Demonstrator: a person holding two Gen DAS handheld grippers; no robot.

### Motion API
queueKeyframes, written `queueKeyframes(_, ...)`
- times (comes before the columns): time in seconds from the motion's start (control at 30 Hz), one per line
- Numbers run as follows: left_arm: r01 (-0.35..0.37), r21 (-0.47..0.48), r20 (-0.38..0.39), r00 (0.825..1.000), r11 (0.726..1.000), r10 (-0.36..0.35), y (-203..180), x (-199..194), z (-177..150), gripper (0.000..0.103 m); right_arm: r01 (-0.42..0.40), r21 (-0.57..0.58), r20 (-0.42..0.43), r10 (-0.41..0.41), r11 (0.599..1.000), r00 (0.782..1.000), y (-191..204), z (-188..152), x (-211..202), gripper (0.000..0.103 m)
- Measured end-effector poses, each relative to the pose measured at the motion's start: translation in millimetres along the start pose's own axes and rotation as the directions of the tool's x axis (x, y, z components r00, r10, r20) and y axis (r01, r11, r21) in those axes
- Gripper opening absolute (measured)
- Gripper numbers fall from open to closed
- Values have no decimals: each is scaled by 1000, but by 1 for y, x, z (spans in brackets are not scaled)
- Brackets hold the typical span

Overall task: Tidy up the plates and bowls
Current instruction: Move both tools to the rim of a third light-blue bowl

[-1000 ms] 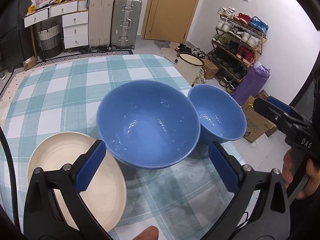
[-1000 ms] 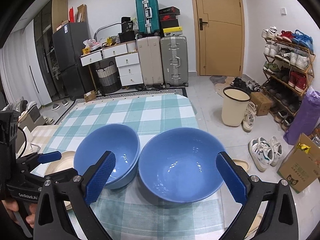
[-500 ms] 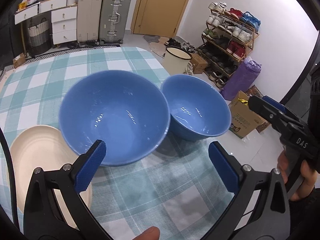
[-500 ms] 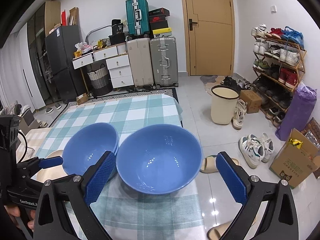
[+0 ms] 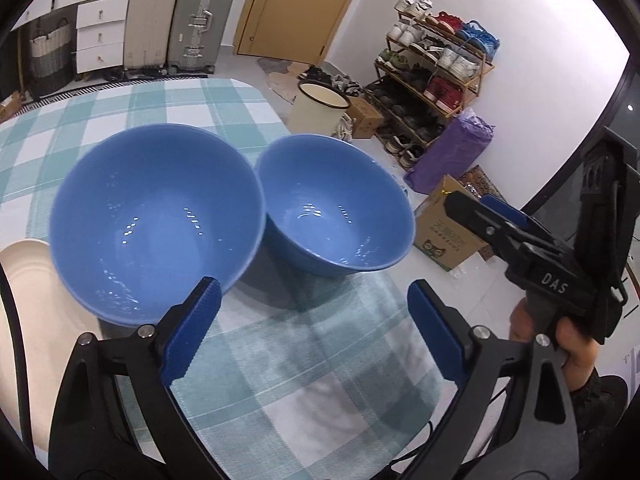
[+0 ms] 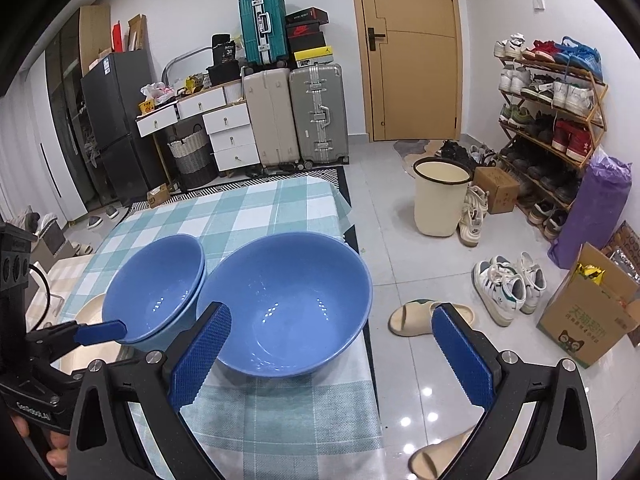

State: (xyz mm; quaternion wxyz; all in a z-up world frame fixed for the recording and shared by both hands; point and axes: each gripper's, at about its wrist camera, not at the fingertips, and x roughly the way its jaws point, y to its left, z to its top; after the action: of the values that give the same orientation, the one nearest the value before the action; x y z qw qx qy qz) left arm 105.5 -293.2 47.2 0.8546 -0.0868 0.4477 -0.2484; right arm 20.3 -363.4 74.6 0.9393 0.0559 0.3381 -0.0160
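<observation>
On the checked tablecloth (image 5: 304, 380), two blue bowls sit rim to rim: left bowl (image 5: 156, 224), right bowl (image 5: 336, 208), cream plate (image 5: 16, 320) beside. Left gripper (image 5: 312, 336) jaws spread, just been closing, nothing between. Right gripper (image 6: 332, 356) jaws spread, empty.

A glossy blue round bowl (image 6: 280, 304) sits beside a second glossy blue round bowl (image 6: 156, 292), both plain and unpatterned. Under them lies a teal-and-white checked tablecloth (image 6: 256, 216). At the near left a plain cream round plate (image 5: 24, 320) shows. The left gripper (image 5: 316, 332) and the right gripper (image 6: 332, 356) are black with dark blue ribbed pads. Far off stand a teal hard-shell suitcase (image 6: 262, 26), a beige suitcase (image 6: 272, 116), a silver suitcase (image 6: 320, 112) and a tan wooden door (image 6: 412, 48).
</observation>
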Motion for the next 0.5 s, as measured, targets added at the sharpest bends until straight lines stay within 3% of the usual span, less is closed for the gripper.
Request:
queueKeyframes(0.17, 61, -25, -32, 998, 998, -62, -7, 12, 1, 79, -12, -6, 6, 12, 1000, 1000, -6, 1, 3, 102)
queueKeyframes(0.33, 37, -50, -40, 998, 998, -39, -7, 27, 5, 69, -16, 0, -4, 16, 1000, 1000, -11, 2, 10, 100)
queueKeyframes(0.5, 34, -79, -48, 998, 996, -37, -2, 42, 9, 64, -23, -10, -40, 22, 1000, 999, -14, 3, 22, 78)
